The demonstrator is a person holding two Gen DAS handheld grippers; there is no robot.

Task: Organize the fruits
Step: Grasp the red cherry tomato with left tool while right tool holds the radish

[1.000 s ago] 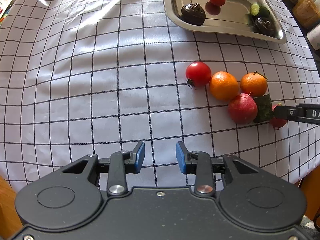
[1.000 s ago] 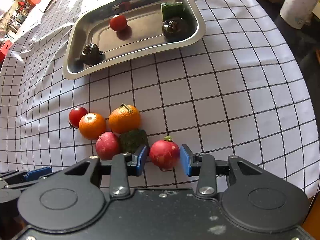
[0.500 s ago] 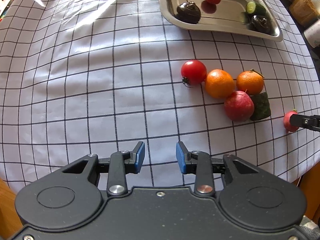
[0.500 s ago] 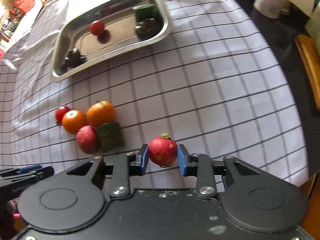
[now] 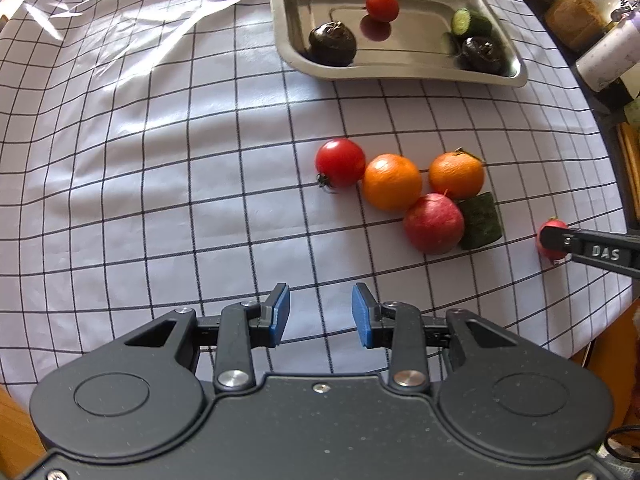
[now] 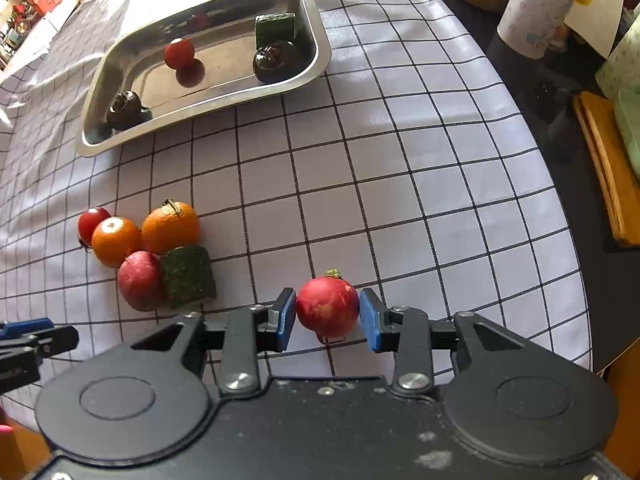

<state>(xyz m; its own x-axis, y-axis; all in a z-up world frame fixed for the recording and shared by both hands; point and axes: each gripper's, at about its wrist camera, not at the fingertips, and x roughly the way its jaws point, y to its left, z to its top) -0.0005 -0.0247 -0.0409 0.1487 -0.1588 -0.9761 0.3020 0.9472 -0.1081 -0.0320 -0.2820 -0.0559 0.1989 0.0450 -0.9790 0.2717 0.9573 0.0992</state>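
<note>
My right gripper [image 6: 328,316] is shut on a red radish [image 6: 327,306] and holds it near the table's front edge; the radish also shows at the right of the left wrist view [image 5: 550,240]. My left gripper [image 5: 320,314] is open and empty, short of a cluster on the cloth: a tomato [image 5: 340,162], two oranges [image 5: 392,182] [image 5: 456,175], a second radish [image 5: 434,224] and a cucumber piece [image 5: 480,220]. The steel tray [image 6: 320,68] at the back holds a small tomato [image 6: 179,53], a cucumber piece [image 6: 276,28] and two dark fruits [image 6: 274,62] [image 6: 125,110].
A checked white cloth [image 5: 160,160] covers the table. Jars [image 5: 580,12] and a white cup [image 6: 540,12] stand off the table's right side, with a wooden board [image 6: 612,168] beyond the edge. The cluster also shows at the left of the right wrist view [image 6: 160,252].
My right gripper closed on the radish and carried it right, away from the cluster. The left gripper drew slightly nearer the fruit and stayed open.
</note>
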